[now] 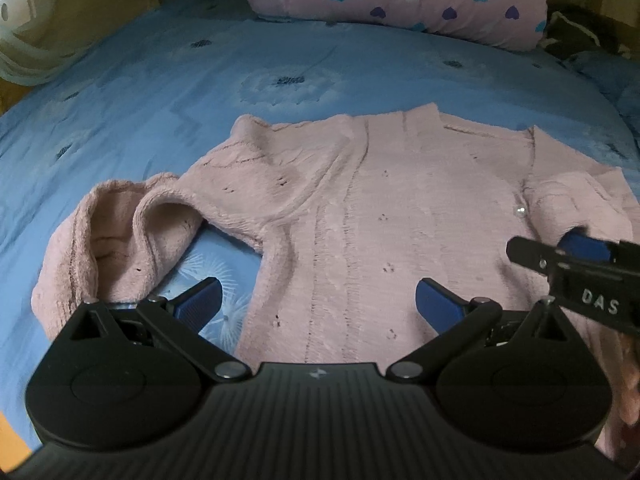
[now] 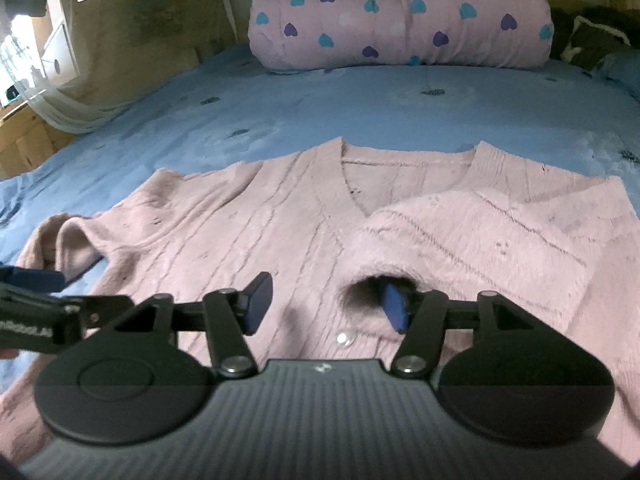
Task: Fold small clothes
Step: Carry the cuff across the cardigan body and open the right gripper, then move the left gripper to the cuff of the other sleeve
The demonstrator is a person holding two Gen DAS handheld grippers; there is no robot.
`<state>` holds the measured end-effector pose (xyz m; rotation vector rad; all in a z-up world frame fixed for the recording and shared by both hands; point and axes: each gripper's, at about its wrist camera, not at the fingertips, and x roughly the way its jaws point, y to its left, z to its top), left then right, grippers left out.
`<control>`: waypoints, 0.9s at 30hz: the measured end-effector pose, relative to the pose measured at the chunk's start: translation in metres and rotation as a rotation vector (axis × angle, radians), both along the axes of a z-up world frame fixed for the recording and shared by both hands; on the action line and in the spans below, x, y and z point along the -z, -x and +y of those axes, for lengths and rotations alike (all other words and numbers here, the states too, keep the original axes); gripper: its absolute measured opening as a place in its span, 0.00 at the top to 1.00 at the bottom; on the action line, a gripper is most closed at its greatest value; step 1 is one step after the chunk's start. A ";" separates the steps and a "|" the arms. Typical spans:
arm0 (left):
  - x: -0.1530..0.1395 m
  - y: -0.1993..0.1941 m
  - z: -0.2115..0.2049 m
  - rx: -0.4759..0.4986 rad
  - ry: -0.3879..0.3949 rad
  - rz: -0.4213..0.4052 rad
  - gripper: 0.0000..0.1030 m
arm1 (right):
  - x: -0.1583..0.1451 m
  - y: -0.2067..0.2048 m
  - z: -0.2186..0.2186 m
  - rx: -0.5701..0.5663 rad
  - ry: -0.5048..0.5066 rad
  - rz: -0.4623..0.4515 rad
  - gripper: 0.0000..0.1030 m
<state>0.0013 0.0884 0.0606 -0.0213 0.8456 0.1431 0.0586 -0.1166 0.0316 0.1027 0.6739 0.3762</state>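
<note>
Cardigan, pink and fuzzy, lies face up on the blue bed in the left wrist view, one sleeve crumpled out to the side, while the left tongs hover spread and empty over its hem; it looks soft, light and limp, best pinched at a cuff or hem edge. In the right wrist view the other sleeve is folded across the chest, and the right tongs stand spread, gripping nothing, one pad at the cuff opening.
</note>
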 end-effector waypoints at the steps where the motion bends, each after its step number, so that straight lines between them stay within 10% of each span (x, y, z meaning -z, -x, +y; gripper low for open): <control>1: -0.001 0.001 -0.001 0.003 -0.001 -0.003 0.00 | -0.001 0.003 -0.001 0.001 -0.009 0.008 0.42; 21: -0.034 -0.008 -0.089 0.185 0.004 -0.059 0.00 | -0.049 0.034 -0.105 0.152 -0.012 -0.073 0.42; 27: -0.033 -0.015 -0.141 0.275 0.007 -0.104 0.00 | -0.040 0.020 -0.154 0.257 -0.170 -0.072 0.42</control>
